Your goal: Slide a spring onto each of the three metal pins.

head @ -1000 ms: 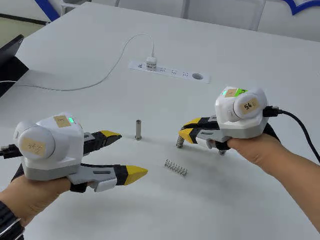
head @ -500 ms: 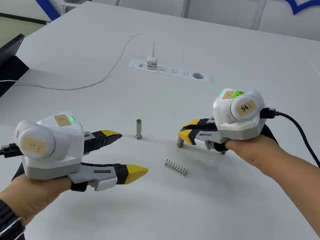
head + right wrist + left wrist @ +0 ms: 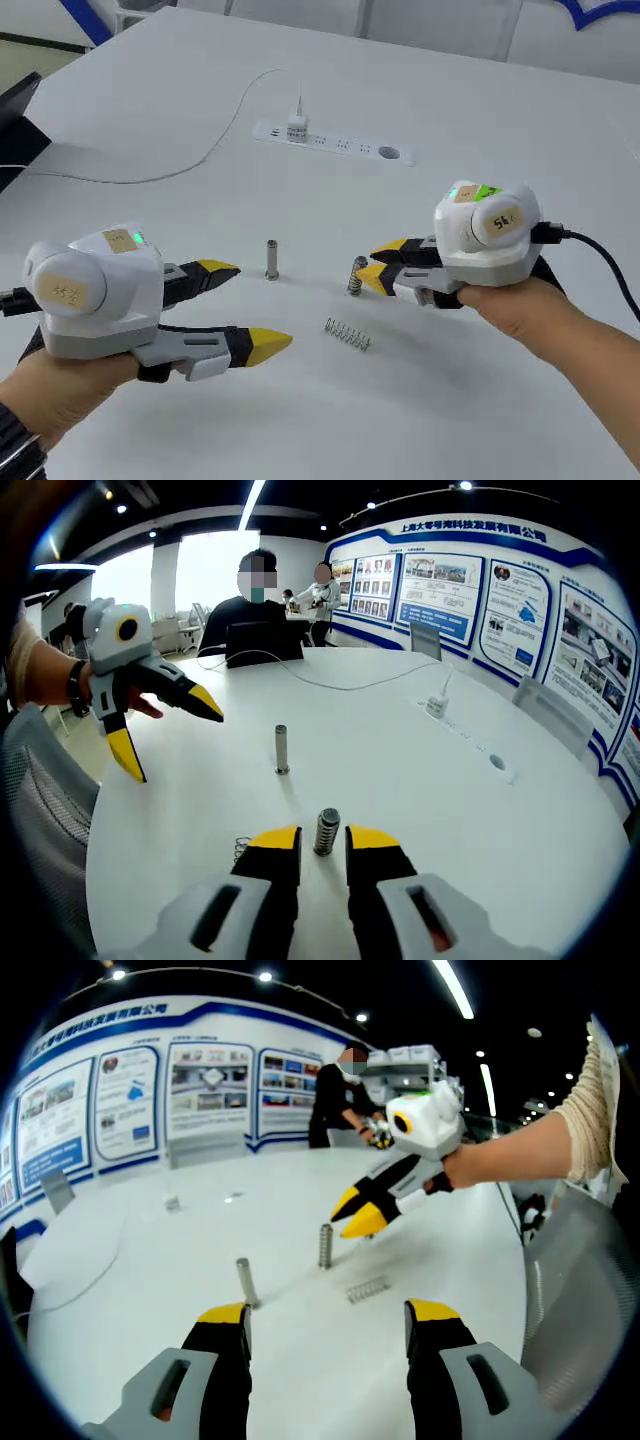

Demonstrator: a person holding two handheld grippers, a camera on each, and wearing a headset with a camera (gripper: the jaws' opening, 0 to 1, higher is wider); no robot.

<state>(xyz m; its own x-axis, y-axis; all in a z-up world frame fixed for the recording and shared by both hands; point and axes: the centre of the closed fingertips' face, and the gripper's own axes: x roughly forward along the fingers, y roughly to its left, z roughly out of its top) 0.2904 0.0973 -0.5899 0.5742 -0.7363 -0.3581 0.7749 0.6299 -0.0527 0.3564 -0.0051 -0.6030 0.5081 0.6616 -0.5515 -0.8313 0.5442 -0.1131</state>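
Observation:
Two metal pins stand on the white table [image 3: 450, 120]. The bare pin [image 3: 271, 260] [image 3: 243, 1282] [image 3: 281, 750] is on the left. The other pin [image 3: 355, 275] [image 3: 325, 1245] [image 3: 326, 832] carries a spring. A loose spring [image 3: 347, 335] [image 3: 367, 1288] lies flat in front of them. My right gripper [image 3: 377, 265] [image 3: 323, 838] is open, its yellow tips just right of the sprung pin and not touching it. My left gripper [image 3: 243, 305] [image 3: 328, 1312] is wide open and holds nothing, left of the bare pin and the loose spring.
A white power strip [image 3: 330, 143] with a plugged charger and a cable [image 3: 200, 160] lies further back on the table. A dark object [image 3: 15, 120] sits at the left edge. People stand behind the table in both gripper views.
My right gripper has drawn back to the right, off the pin with the spring, and its jaws stand further apart. The left gripper has hardly moved.

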